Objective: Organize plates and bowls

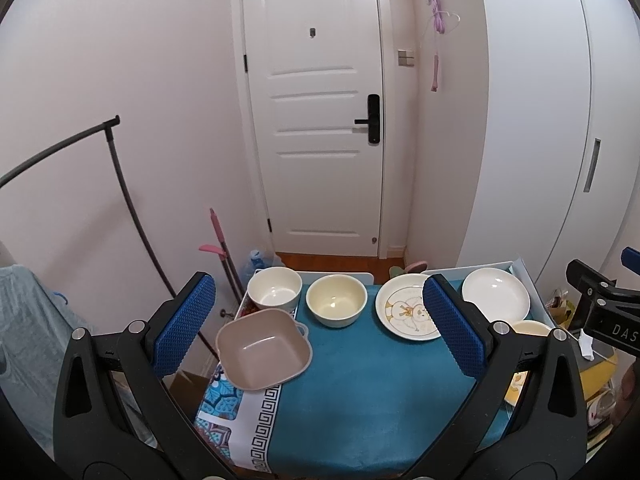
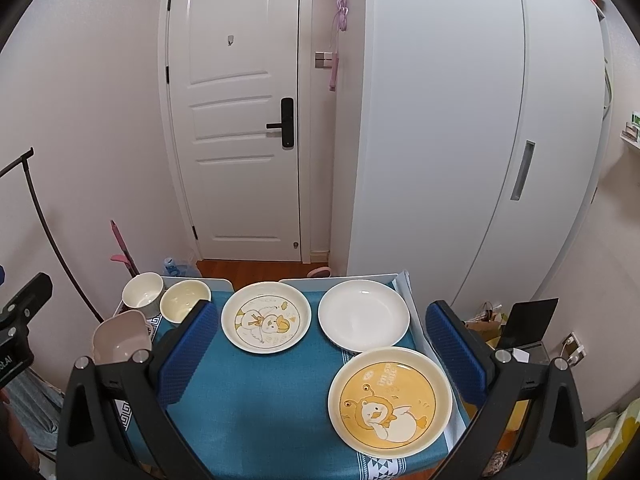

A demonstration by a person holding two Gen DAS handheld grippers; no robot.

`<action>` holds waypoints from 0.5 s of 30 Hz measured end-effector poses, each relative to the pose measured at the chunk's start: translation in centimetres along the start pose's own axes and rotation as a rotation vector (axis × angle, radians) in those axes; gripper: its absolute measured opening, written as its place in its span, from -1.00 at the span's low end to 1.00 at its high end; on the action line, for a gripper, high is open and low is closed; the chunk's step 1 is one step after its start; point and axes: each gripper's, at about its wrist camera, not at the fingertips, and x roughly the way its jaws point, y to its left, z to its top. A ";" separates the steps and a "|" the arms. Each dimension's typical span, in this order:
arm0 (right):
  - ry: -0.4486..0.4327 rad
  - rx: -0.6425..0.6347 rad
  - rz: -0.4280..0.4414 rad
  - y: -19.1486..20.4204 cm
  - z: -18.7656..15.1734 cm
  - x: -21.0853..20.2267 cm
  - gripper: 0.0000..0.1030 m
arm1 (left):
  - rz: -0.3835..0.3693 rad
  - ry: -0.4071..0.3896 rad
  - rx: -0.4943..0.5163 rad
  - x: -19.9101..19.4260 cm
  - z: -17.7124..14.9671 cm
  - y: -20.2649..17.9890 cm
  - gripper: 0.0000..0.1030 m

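Blue-clothed table (image 2: 260,400) holding scattered plates and bowls; hovering with left gripper (image 1: 320,320) and right gripper (image 2: 320,352) both spread empty, probably needing descent onto yellow plate (image 2: 390,398).

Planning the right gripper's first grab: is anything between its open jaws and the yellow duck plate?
Nothing visible. The right gripper is open and empty, and the yellow duck plate lies just ahead on the blue cloth, uncovered, apart from the white plate.

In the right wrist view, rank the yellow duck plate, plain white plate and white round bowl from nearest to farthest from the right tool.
1. Yellow duck plate, between the fingers, right side.
2. Plain white plate, beyond it.
3. White round bowl, far left corner.
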 end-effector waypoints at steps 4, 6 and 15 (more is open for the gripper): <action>0.001 -0.002 0.000 0.1 0.0 -0.1 1.00 | 0.005 0.002 0.006 0.0 0.0 0.0 0.99; 0.002 -0.004 0.000 0.1 0.0 -0.1 1.00 | 0.004 0.002 0.005 0.0 -0.1 0.0 0.99; 0.001 -0.004 0.000 0.2 -0.3 -0.1 1.00 | 0.008 0.005 -0.003 0.2 0.1 0.2 0.99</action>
